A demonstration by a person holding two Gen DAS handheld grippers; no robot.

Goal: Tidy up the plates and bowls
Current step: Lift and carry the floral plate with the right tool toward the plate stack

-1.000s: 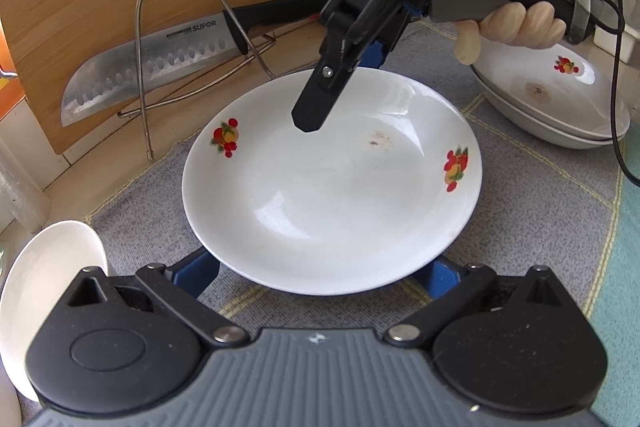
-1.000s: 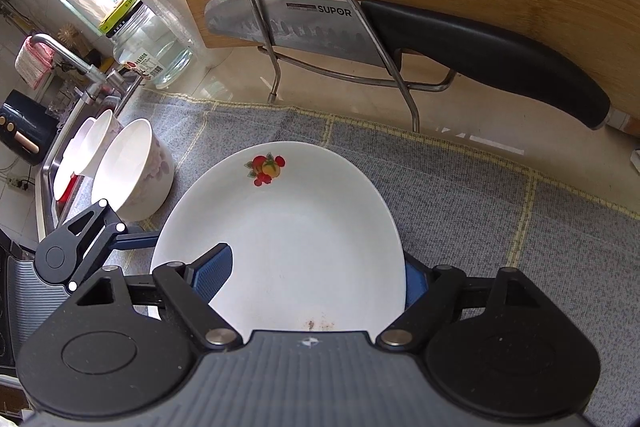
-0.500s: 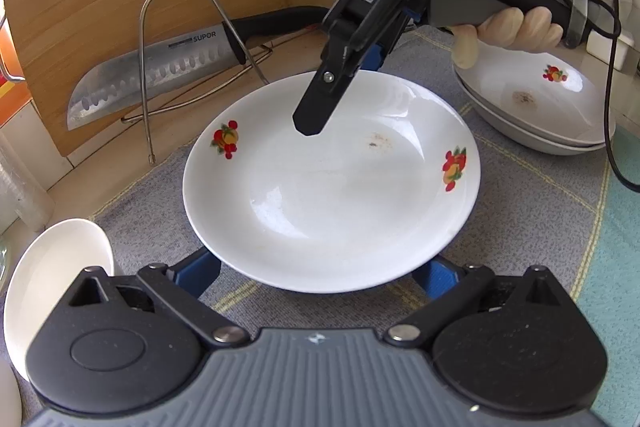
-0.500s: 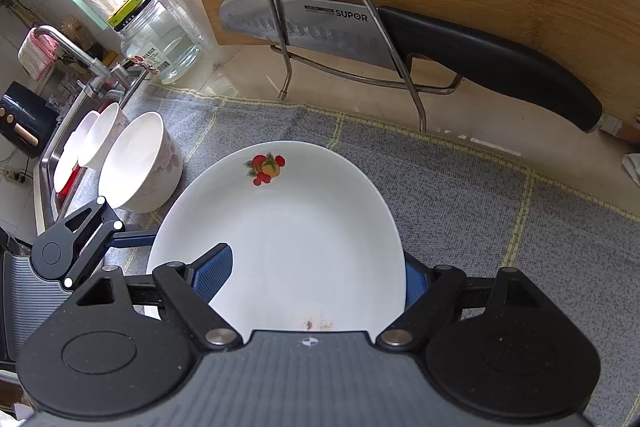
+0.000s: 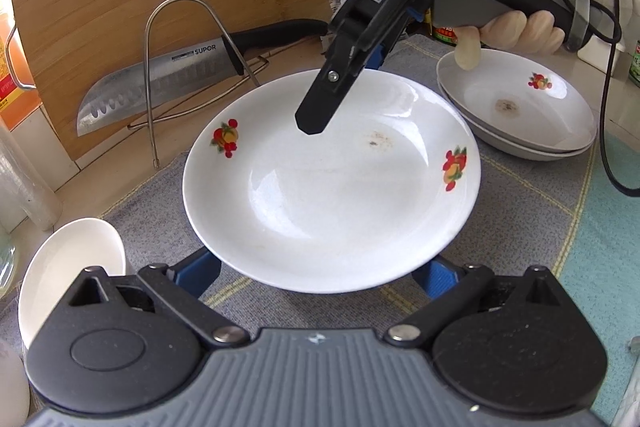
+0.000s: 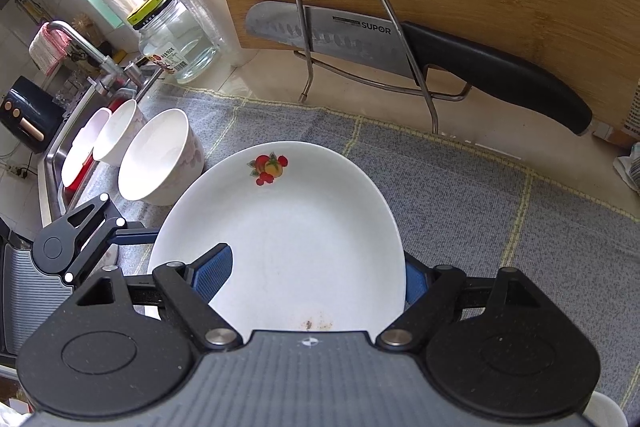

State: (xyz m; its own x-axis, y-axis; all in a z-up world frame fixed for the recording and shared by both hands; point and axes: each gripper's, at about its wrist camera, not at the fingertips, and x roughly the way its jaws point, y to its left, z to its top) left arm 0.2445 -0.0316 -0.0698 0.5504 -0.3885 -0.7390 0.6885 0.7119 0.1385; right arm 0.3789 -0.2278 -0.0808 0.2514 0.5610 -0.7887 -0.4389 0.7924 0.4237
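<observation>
Grey matting covers our counter [image 5: 532, 227] in the left wrist view; since a second ago the plate [image 5: 332, 187] has come up off it slightly, pinched at its far rim by our right claw [image 5: 362, 65], while our left claw [image 5: 320, 273], eased a little narrower yet wide, straddles the near rim untouched; the 2-plate stack [image 5: 520, 107] waits close behind. From the right wrist, blue pads [image 6: 214, 269] clamp that rim, so the carry has begun; 3 bowls [image 6: 160, 157] stand left.

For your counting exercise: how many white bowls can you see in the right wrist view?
3: the front bowl on the grey mat, the middle bowl behind it, the far bowl at the sink's edge. More may be hidden.
</observation>
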